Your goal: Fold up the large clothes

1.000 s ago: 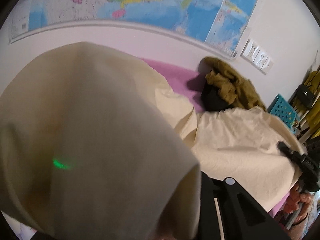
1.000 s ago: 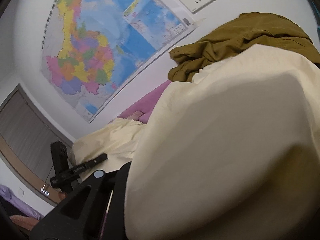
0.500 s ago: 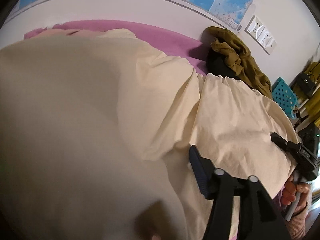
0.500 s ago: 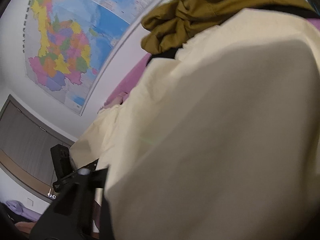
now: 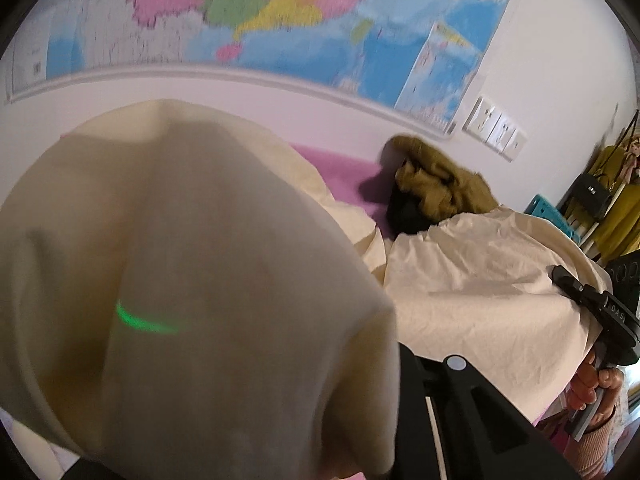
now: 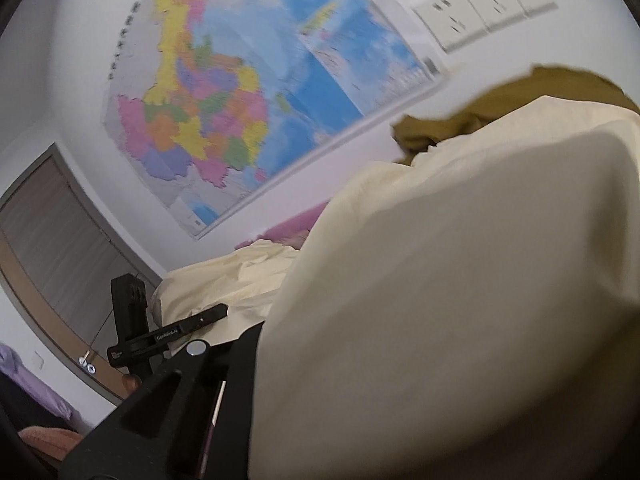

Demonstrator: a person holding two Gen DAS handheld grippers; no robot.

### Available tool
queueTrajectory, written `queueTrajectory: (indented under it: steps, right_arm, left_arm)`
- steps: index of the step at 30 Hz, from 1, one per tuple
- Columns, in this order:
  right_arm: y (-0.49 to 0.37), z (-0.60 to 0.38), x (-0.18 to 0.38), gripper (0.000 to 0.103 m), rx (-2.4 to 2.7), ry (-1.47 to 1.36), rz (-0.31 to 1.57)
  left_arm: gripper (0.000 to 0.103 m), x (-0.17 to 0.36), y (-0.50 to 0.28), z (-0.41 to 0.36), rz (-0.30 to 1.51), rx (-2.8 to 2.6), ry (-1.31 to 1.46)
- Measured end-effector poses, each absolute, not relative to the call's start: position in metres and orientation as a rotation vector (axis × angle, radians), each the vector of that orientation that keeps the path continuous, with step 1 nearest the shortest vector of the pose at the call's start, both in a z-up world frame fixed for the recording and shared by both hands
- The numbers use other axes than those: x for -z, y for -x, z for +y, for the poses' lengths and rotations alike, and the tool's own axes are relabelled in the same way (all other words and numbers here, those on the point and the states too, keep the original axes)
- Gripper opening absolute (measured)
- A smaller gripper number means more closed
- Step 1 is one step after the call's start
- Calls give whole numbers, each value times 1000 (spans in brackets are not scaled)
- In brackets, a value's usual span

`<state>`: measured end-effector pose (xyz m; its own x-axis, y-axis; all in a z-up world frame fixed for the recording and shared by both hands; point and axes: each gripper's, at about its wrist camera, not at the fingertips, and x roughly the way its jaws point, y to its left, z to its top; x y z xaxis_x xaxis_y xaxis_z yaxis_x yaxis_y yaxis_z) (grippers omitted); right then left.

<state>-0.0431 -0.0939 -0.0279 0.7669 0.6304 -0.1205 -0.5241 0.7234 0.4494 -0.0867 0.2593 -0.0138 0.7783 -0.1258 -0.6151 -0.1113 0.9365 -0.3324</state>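
Cream garment (image 5: pixel 480 280): soft, light, drapes and bunches. Left gripper (image 5: pixel 396 420) and right gripper (image 6: pixel 256 400) have just been closing, clamped on its edge; corners give best hold.

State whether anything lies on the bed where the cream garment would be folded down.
The cream garment, gripped by both grippers, drapes over the pink bed. An olive garment is heaped on something dark by the wall, beyond its far edge. Nothing else visible blocks the fold.

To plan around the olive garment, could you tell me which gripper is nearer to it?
Right. The right gripper holds the cloth edge just in front of the garment; the left gripper is at the far end. Both jaws just closed on cloth.
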Motion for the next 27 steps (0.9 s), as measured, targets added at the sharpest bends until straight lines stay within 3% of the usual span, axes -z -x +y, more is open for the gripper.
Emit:
queueTrajectory:
  steps: [15,27]
  right_arm:
    - [17,-34,-46,11,-744,-305,199]
    - [-36,64,-94,11,-877,-244,196]
  left_arm:
    - [13,-55,97,314,565,-113,327]
    - [13,-97,96,401,508,-320,293]
